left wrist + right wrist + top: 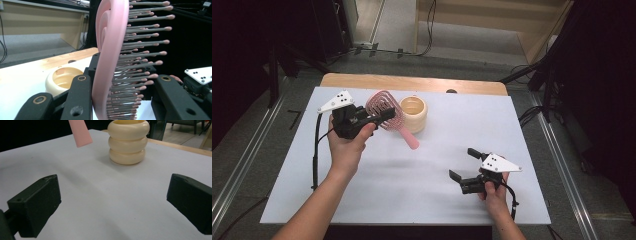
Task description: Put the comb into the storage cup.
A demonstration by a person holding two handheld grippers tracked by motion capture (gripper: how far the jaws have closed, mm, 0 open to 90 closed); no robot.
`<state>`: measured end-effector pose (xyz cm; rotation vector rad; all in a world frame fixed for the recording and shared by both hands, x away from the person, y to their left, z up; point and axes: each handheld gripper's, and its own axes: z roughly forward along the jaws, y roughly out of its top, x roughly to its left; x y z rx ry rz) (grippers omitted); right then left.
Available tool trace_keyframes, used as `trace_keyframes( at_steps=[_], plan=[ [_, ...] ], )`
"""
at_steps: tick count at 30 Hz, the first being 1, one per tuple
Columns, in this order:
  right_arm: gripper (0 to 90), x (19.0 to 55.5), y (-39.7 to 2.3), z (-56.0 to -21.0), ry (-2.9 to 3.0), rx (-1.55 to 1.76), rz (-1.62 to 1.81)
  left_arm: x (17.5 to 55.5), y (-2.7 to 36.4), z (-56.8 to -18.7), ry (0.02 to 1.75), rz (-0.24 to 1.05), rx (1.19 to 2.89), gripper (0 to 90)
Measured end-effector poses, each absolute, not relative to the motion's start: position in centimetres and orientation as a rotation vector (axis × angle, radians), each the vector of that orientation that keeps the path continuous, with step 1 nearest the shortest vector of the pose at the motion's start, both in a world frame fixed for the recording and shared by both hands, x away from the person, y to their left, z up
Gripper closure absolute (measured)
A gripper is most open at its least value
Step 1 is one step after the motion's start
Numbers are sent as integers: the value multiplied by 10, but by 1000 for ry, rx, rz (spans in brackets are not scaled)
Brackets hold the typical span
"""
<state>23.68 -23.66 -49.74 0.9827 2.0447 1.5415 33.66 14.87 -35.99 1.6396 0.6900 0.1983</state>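
The left gripper pinches the one pink hairbrush beside one cream holder; the right gripper is spread.

A pink spiral-headed plastic hairbrush is raised over the white table at far left, clamped in the left gripper. Just right of it stands a cream ribbed round holder. The right gripper sits near right, well apart
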Motion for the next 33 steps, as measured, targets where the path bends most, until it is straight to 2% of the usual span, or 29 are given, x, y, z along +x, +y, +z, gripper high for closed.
trace_keyframes(
  at_steps=[33],
  plan=[
    [0, 218, -291, -508, 1999, 1071, 1458, 362, 156, -337, 722, 236, 1598, 645]
  ],
)
